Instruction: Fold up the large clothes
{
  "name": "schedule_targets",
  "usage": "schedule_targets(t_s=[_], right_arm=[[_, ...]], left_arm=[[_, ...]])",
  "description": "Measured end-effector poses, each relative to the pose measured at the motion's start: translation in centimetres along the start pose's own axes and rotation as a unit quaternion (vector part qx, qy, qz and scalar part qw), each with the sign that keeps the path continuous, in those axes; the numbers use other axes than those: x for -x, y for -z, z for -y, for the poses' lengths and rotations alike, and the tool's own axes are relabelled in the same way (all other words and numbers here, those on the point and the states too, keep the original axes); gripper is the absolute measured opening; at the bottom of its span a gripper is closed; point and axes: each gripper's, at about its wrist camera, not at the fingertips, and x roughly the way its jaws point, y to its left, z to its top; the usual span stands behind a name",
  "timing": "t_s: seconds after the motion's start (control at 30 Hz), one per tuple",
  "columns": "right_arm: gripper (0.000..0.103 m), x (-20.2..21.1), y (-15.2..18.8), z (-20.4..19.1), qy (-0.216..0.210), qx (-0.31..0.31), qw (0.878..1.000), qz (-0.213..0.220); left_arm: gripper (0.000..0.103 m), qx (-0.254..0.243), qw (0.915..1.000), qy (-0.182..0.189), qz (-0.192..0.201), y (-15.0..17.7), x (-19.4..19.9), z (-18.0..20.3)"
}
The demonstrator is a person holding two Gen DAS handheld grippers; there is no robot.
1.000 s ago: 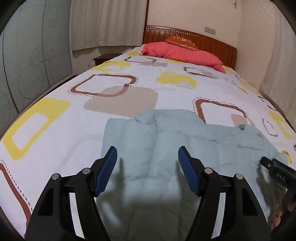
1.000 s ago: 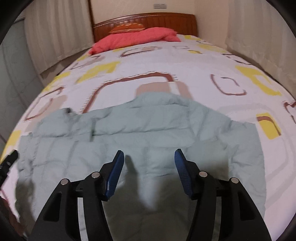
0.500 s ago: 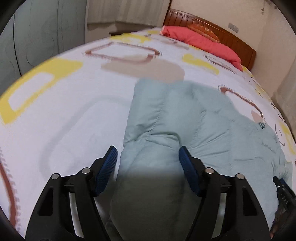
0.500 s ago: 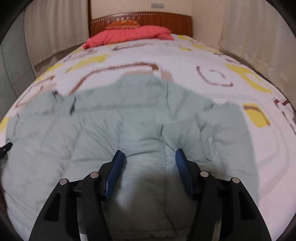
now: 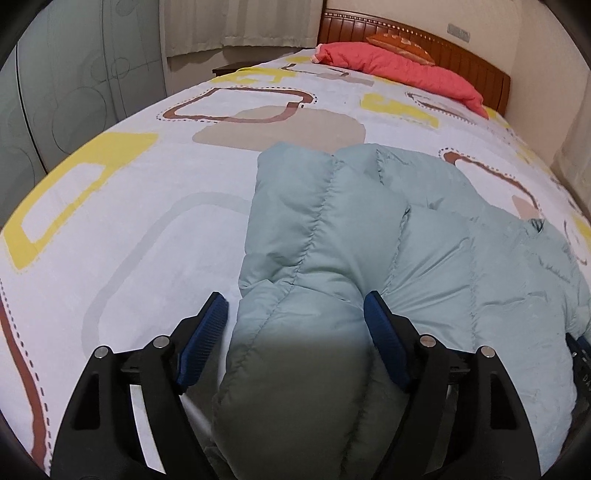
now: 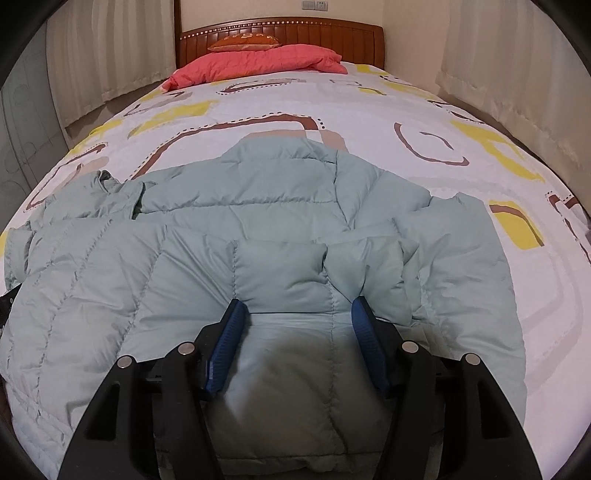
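Puffer jacket (image 6: 280,221), pale grey-green, quilted, lies spread flat on bed (image 5: 110,229), near end, across most of bed width. Collar/upper edge toward far side, hem toward cams. Sheet is white w/ yellow, brown and tan rounded-square print.

L wrist view: left gripper (image 5: 295,325) angled down over jacket's left edge. Fingers spread wide, jaws opening. A puffy quilted section, prob. a sleeve or side panel, bulges up between the blue pads (image 5: 201,343). Right pad touches or nearly touches fabric; left pad stands clear of it, bare sheet visible in the gap. No pinch. Jacket runs off to right in this view. Small dark piece at right edge of frame, low, looks like part of other gripper, not sure.

R wrist view: right gripper (image 6: 297,325) angled down over jacket body, right of centre, near hem. Fingers spread, quilted panel lies between pads. Both pad tips sit against or just above fabric surface; cannot tell contact for certain. Fabric not gathered or squeezed between them, so no grip. Right sleeve folded/rumpled just right of gripper. Left sleeve bunched at far left of jacket.

Bkgd: pink-red quilt (image 6: 255,62) rolled at far end by wooden headboard (image 6: 280,31), orange cushion (image 6: 242,40) on top of it. Curtains (image 6: 498,62) both sides. Wall socket above headboard. Wardrobe panel w/ circle pattern (image 5: 74,92) at left in L view.
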Motion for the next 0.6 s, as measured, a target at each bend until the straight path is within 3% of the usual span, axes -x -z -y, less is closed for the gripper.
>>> schedule_targets(t_s=[0.17, 0.33, 0.6], right_arm=[[0.066, 0.7, -0.3, 0.1, 0.000, -0.015, 1.000, -0.005], [0.067, 3.4, 0.2, 0.9, -0.015, -0.039, 0.999, 0.001], [0.067, 10.1, 3.9, 4.6, -0.025, -0.052, 0.998, 0.019]], left_arm=[[0.080, -0.002, 0.9999, -0.014, -0.008, -0.1, 0.8, 0.1], [0.080, 0.042, 0.9987, 0.020, -0.024, 0.7, 3.4, -1.6], [0.080, 0.081, 0.9952, 0.054, -0.013, 6.1, 10.2, -6.0]])
